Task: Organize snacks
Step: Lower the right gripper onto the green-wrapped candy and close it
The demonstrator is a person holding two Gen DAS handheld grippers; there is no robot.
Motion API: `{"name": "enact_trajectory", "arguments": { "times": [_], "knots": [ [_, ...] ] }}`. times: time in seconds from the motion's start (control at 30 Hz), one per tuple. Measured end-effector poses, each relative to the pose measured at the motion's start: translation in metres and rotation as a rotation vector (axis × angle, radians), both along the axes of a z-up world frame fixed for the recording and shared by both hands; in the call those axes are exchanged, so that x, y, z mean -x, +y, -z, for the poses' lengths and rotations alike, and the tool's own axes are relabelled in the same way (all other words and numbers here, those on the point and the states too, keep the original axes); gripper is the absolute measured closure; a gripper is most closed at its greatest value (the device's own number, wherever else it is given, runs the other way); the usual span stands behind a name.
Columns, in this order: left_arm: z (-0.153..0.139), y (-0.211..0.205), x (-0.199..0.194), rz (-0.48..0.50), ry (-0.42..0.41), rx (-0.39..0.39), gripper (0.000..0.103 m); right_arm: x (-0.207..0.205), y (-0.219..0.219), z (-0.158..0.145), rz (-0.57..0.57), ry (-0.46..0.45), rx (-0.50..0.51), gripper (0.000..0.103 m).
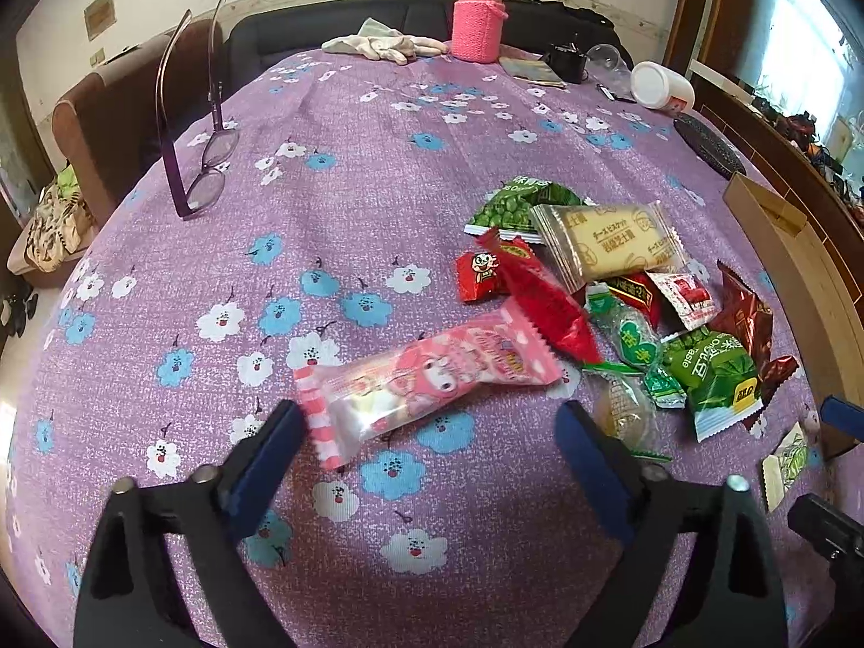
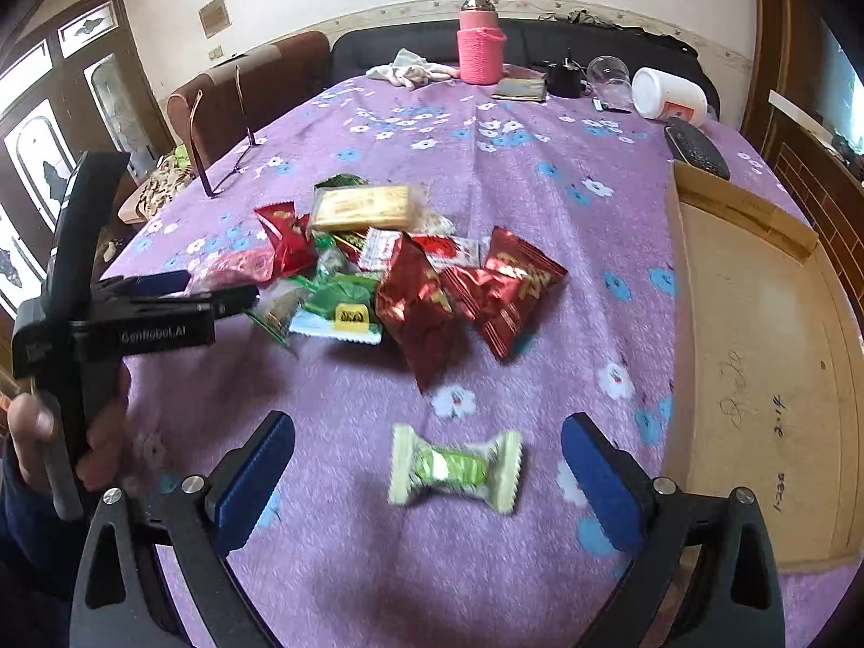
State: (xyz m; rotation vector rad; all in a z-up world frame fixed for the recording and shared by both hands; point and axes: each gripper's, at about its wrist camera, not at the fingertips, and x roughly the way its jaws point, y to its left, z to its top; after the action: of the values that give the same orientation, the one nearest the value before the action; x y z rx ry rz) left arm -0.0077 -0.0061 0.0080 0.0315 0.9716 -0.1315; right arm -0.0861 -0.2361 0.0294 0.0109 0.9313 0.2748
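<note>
A pile of wrapped snacks (image 1: 610, 291) lies on the purple flowered tablecloth (image 1: 345, 205); it also shows in the right wrist view (image 2: 399, 270). A pink candy packet (image 1: 426, 378) lies just ahead of my left gripper (image 1: 432, 432), which is open, its jaws either side of the packet's near end. A small white and green candy (image 2: 456, 467) lies alone between the open jaws of my right gripper (image 2: 429, 459). The left gripper (image 2: 178, 291) shows side-on at the left of the right wrist view.
An open cardboard box (image 2: 756, 356) stands at the table's right edge. Purple glasses (image 1: 194, 162) stand at the left. At the far end are a pink-sleeved flask (image 1: 478, 21), gloves (image 1: 383, 46), a white jar (image 1: 661, 86) on its side, a plastic cup and a black case.
</note>
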Motion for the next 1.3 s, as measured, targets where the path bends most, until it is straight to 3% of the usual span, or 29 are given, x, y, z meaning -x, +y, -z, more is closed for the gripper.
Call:
{"name": "enact_trajectory", "arguments": {
  "times": [0.1, 0.23, 0.37, 0.4, 0.53, 0.63, 0.7, 0.87, 0.97, 1.07, 1.17, 1.2, 1.23, 1.3],
  "knots": [
    [0.0, 0.0, 0.002, 0.003, -0.002, 0.006, 0.027, -0.001, -0.007, 0.011, 0.012, 0.028, -0.025, 0.004],
    [-0.002, 0.003, 0.002, -0.002, -0.005, 0.027, 0.029, 0.004, -0.006, 0.012, 0.013, 0.035, -0.006, 0.023],
    [-0.002, 0.003, 0.001, -0.004, 0.0, 0.022, 0.029, 0.022, 0.011, 0.002, -0.159, 0.036, -0.084, 0.023],
    [-0.001, 0.002, 0.001, -0.004, 0.0, 0.022, 0.029, 0.031, 0.02, -0.003, -0.233, 0.024, -0.084, 0.023],
    [-0.001, 0.002, 0.001, -0.003, 0.0, 0.022, 0.029, 0.052, 0.032, -0.023, -0.327, -0.073, -0.018, 0.023],
    [-0.001, 0.002, 0.001, -0.003, 0.0, 0.022, 0.029, 0.056, 0.029, -0.032, -0.282, -0.155, 0.017, 0.023],
    [-0.001, 0.002, 0.001, -0.003, 0.0, 0.022, 0.029, 0.053, 0.025, -0.03, -0.241, -0.16, 0.018, 0.023],
    [0.0, 0.002, 0.001, -0.002, 0.0, 0.014, 0.029, 0.043, 0.012, -0.03, -0.135, -0.168, -0.095, 0.023],
    [0.0, 0.002, 0.001, -0.002, 0.001, 0.012, 0.029, 0.041, 0.015, -0.033, -0.152, -0.155, -0.118, 0.023],
    [0.0, 0.002, 0.001, -0.002, 0.0, 0.011, 0.029, 0.039, 0.028, -0.034, -0.234, -0.122, 0.027, 0.023],
    [0.001, 0.001, 0.001, -0.001, 0.0, 0.005, 0.028, 0.037, 0.036, -0.021, -0.371, -0.067, 0.102, 0.023],
    [0.001, 0.001, 0.001, -0.001, 0.0, 0.004, 0.028, 0.032, 0.036, -0.016, -0.395, -0.035, 0.114, 0.027],
    [0.001, 0.001, 0.001, -0.001, 0.001, 0.004, 0.028, 0.028, 0.036, -0.011, -0.419, -0.001, 0.108, 0.041],
    [0.001, 0.001, 0.001, -0.001, 0.0, 0.003, 0.028, 0.021, 0.035, -0.006, -0.459, 0.032, 0.099, 0.059]
  ]
}}
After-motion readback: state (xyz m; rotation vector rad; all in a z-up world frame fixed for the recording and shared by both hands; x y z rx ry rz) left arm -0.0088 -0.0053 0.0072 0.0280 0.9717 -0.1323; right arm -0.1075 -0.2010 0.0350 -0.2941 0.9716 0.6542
